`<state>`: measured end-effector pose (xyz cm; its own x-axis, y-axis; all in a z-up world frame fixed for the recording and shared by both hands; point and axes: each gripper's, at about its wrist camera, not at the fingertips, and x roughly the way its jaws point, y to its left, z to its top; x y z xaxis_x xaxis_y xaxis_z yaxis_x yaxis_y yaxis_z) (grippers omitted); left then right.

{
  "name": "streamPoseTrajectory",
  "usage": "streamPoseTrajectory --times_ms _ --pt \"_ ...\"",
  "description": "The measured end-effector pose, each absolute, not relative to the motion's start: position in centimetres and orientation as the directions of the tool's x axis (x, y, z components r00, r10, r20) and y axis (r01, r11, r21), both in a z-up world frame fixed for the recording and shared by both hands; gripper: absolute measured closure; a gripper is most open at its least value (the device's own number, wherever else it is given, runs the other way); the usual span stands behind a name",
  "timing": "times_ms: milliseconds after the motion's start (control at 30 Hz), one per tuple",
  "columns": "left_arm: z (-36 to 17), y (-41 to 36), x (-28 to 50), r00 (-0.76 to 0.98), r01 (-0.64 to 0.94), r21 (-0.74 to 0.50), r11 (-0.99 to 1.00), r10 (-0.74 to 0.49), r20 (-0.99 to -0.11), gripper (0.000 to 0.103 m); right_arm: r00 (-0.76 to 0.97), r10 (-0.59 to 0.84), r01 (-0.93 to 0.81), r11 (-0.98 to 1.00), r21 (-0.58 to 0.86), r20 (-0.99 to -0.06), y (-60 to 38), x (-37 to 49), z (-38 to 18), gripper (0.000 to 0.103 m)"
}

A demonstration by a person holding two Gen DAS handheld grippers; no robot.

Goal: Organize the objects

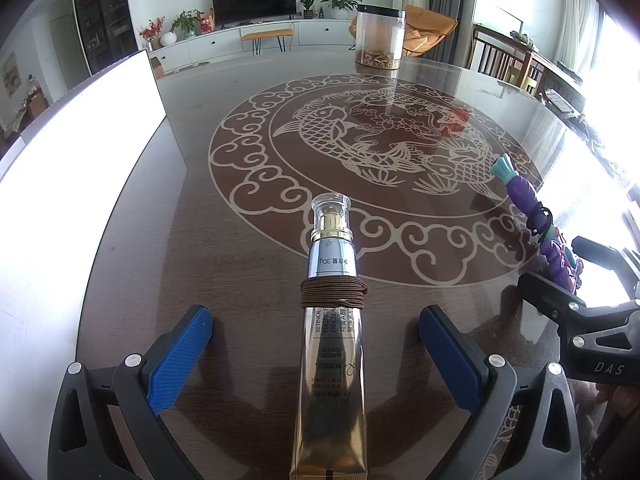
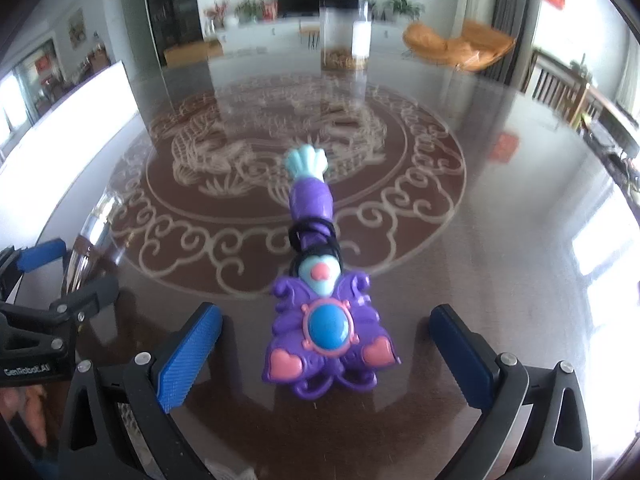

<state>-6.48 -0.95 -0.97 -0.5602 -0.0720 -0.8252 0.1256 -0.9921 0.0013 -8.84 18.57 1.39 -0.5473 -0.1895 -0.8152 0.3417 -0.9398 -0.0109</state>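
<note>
Grippers first: your left gripper (image 1: 316, 354) stands wide open with the eye cream tube (image 1: 331, 344) lying between its blue pads (image 1: 180, 356), neither pad touching it; your right gripper (image 2: 326, 356) is just as wide open around the purple toy wand (image 2: 320, 304), again with clear gaps on both sides; neither tool has hold of anything. Both things rest on the glossy table (image 1: 240, 208) over the fish pattern; the tube points away from you, cap (image 1: 331, 210) far, with a brown elastic band (image 1: 334, 294) wound round its middle; the wand points the same way, teal tip far, with a black hair tie (image 2: 316, 236) looped round its neck.

The step in hand looks like closing on each item, so centre before you squeeze; the tube sits fairly central already, so close on the flat body below the band, gently, since a soft tube is likely to dent or ooze; the wand's wide butterfly end lies between your right pads, and its uneven edges may twist as the pads meet, so close slowly and let it settle. A clear jar (image 1: 379, 38) stands at the far edge and a white box (image 1: 80, 184) at your left; which one is meant to receive them I cannot tell.
</note>
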Motion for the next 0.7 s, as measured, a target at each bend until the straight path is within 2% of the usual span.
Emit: streamPoseTrajectory --times_ms 700 --pt "-0.95 -0.99 -6.48 -0.56 0.125 0.002 -0.992 -0.072 -0.825 0.0 -0.545 -0.196 0.35 -0.937 -0.01 -0.815 18.62 -8.85 1.34 0.0"
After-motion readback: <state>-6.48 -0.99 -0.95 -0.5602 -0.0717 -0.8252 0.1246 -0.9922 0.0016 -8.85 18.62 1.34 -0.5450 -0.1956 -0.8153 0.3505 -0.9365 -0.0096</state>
